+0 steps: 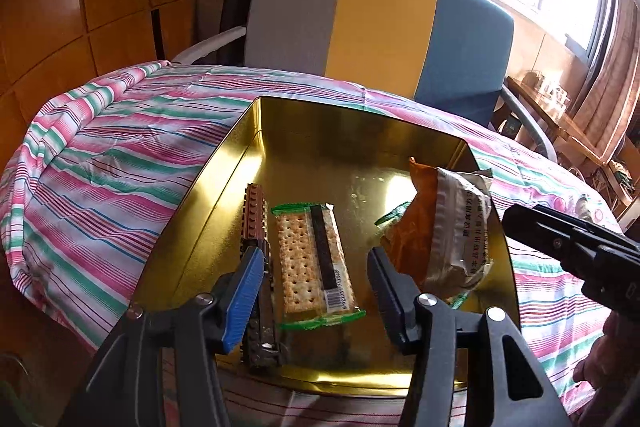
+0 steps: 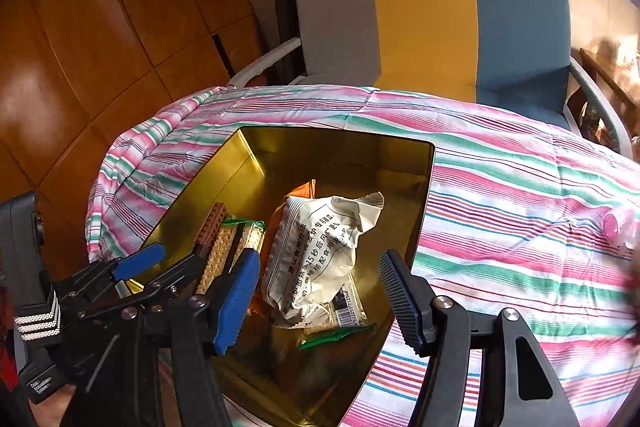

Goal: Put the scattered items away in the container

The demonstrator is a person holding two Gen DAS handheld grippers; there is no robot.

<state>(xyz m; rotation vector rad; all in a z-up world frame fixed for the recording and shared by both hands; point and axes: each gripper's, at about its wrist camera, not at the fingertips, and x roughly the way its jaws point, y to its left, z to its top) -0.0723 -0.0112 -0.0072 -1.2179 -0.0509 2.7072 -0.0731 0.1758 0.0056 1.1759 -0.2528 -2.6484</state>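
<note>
A gold tin [image 1: 224,183] stands open on the striped cloth. Inside lie a clear cracker pack [image 1: 308,259] with green ends, a brown studded brick strip [image 1: 254,215] along the left wall, and an orange and white snack bag [image 1: 452,223] at the right. My left gripper [image 1: 316,273] hangs open over the cracker pack, pads clear of it. In the right wrist view my right gripper [image 2: 318,287] is open above the white side of the snack bag [image 2: 320,251], in the tin [image 2: 240,163]. A second cracker pack [image 2: 348,315] pokes out from under that bag.
A pink-capped bottle [image 2: 616,227] lies on the striped cloth [image 2: 500,187] to the right of the tin. A grey, yellow and blue chair [image 1: 380,23] stands behind the table. The left gripper [image 2: 168,263] shows at the tin's left edge. Wooden panels are on the left.
</note>
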